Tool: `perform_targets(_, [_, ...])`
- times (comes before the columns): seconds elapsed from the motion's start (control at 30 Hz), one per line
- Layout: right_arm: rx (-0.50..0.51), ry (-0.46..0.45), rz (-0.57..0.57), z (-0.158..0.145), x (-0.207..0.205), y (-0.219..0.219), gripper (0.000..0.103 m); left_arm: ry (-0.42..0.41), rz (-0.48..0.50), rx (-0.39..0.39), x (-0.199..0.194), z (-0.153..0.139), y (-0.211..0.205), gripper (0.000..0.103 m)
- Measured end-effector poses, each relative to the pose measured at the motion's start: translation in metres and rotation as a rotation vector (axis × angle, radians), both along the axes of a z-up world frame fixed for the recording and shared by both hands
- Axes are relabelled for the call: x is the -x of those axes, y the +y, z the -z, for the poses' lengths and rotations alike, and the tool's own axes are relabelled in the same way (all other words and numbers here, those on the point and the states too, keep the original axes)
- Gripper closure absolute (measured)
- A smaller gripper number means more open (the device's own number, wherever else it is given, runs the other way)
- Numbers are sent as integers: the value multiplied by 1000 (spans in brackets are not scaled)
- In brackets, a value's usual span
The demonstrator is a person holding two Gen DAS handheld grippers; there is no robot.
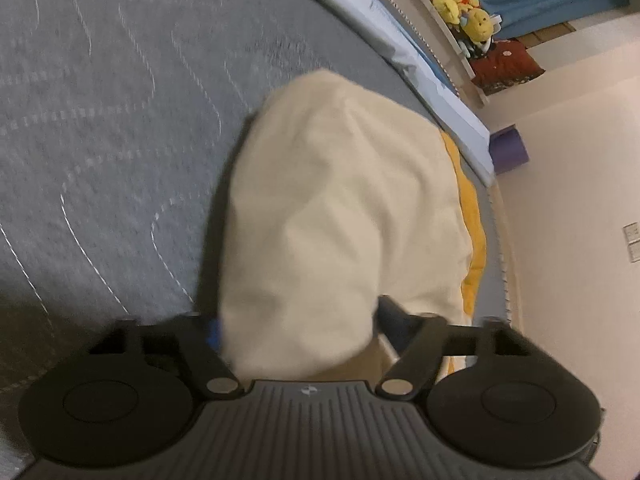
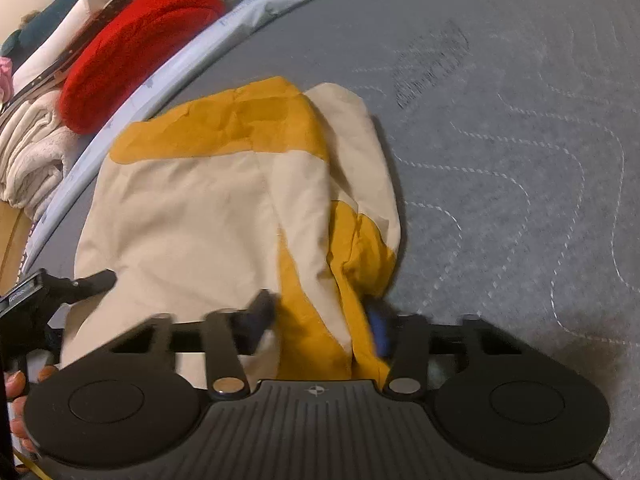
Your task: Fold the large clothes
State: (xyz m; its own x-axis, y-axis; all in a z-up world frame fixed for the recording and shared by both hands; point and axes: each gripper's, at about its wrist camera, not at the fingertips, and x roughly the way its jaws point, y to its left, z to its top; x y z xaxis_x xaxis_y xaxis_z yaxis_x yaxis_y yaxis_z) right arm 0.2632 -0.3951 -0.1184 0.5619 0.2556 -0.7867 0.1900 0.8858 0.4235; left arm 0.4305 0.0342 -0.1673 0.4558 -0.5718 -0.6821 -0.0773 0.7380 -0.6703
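Observation:
A large cream and mustard-yellow garment (image 2: 224, 208) lies bunched on a grey quilted mattress (image 2: 520, 160). In the left wrist view the garment (image 1: 340, 208) shows mostly cream, with a yellow edge on its right. My left gripper (image 1: 296, 328) has its fingers on either side of a thick cream fold, which fills the gap between them. My right gripper (image 2: 324, 320) has a yellow and cream fold between its fingers. The left gripper (image 2: 48, 292) also shows at the left edge of the right wrist view, on the garment's near left edge.
The mattress (image 1: 100, 140) spreads out around the garment. A red cushion (image 2: 136, 52) and folded cream fabric (image 2: 32, 152) lie past its far edge. Yellow plush toys (image 1: 464, 4) and a purple roll (image 1: 510, 152) sit beside a pale wall (image 1: 568, 200).

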Motion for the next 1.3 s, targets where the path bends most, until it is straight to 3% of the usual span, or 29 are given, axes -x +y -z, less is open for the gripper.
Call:
perform_targets(0.03, [8, -13, 1, -2, -1, 3, 78, -25, 4, -14, 0, -8, -2, 43])
perform_targets(0.1, [7, -35, 13, -6, -3, 7, 87, -86, 12, -26, -1, -27, -5, 52])
perform_targets(0.3, [-36, -164, 9, -26, -16, 37, 95, -233, 5, -107, -1, -84, 21, 53])
perform_targets(0.4, [-63, -250, -45, -38, -25, 67, 97, -251, -31, -158, -4, -100, 57, 49])
perform_targets(0.47, [-55, -299, -97, -45, -30, 91, 97, -234, -65, -187, -3, -105, 85, 40])
perform_targets(0.53, [-21, -293, -132, -45, -36, 110, 97, -201, -140, -239, -5, -108, 113, 31])
perform_targets(0.6, [20, -259, -153, -38, -43, 125, 97, -201, -227, -307, 1, -111, 138, 31])
perform_targets(0.67, [48, -240, -160, -34, -47, 135, 97, -192, -255, -308, 10, -120, 158, 31])
perform_targets(0.73, [93, -211, -137, -29, -52, 138, 97, -180, -184, -272, 16, -123, 158, 31])
perform_targets(0.8, [89, -188, -115, -26, -54, 135, 95, -173, -70, -294, 26, -121, 146, 31])
perform_targets(0.9, [137, -202, -109, -30, -48, 140, 77, -147, 127, -419, 48, -102, 120, 31])
perform_targets(0.93, [142, -207, -105, -33, -44, 140, 75, -117, 185, -488, 52, -92, 110, 30])
perform_targets(1.0, [116, -215, -116, -36, -33, 136, 74, -85, 190, -546, 62, -85, 108, 28])
perform_targets(1.13, [75, -191, -230, -40, -16, 131, 74, -167, 235, -494, 88, -108, 101, 31])
perform_targets(1.23, [216, -74, -357, -22, -3, 143, 71, -85, 333, -614, 97, -80, 79, 19])
perform_targets(1.3, [270, -35, -350, -18, 7, 140, 65, -87, 338, -649, 107, -80, 73, 17])
